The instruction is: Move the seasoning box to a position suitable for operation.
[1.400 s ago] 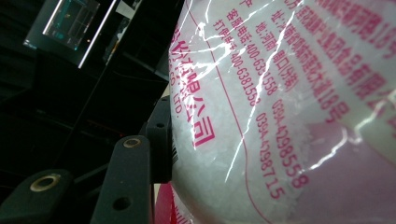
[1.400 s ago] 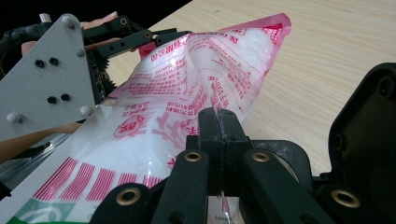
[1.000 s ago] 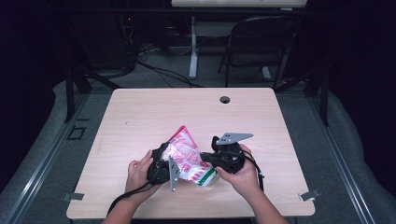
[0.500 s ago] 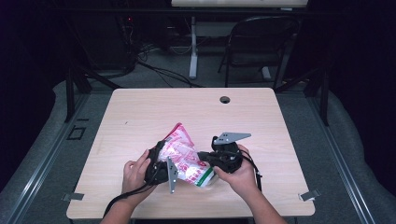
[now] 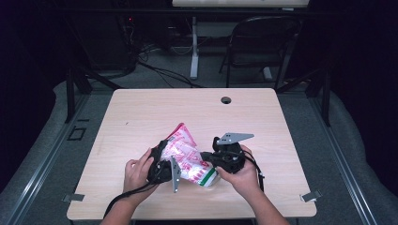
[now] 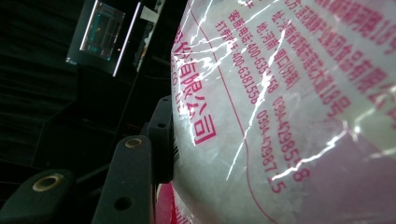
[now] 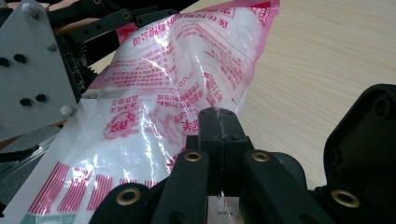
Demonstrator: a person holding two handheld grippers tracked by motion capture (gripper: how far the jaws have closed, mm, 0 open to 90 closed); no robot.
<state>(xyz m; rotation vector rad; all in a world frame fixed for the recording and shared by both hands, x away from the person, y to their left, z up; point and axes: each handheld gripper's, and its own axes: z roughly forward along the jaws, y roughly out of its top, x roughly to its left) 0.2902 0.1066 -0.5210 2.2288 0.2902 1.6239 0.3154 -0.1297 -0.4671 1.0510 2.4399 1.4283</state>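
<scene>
A pink-and-white printed plastic bag [image 5: 187, 157] of white granules is held above the wooden table [image 5: 141, 122], low in the centre of the high view, between the two hands. Its upper corner is tilted toward the upper left of that frame; its lower end, with a green stripe, sits at the lower right.

The left gripper [image 5: 162, 164] is seen left of centre, at the bag's left side. In the left gripper view the bag [image 6: 289, 112] is pressed against the pad of one black jaw in the lower left of the frame, with red print and creased film across the right of the picture. The jaws are parted about halfway, closed around the bulk of the bag.

The right gripper [image 5: 211, 159] is seen just right of the bag, a grey plate at its top. In the right gripper view its jaws [image 7: 219, 135] are brought fully together at lower centre, with a thin fold of the bag's film [image 7: 177, 102] pinched between the tips. Bare table [image 7: 327, 60] is seen at the upper right of that frame, and the left gripper's grey plate [image 7: 32, 74] at the far left.
</scene>
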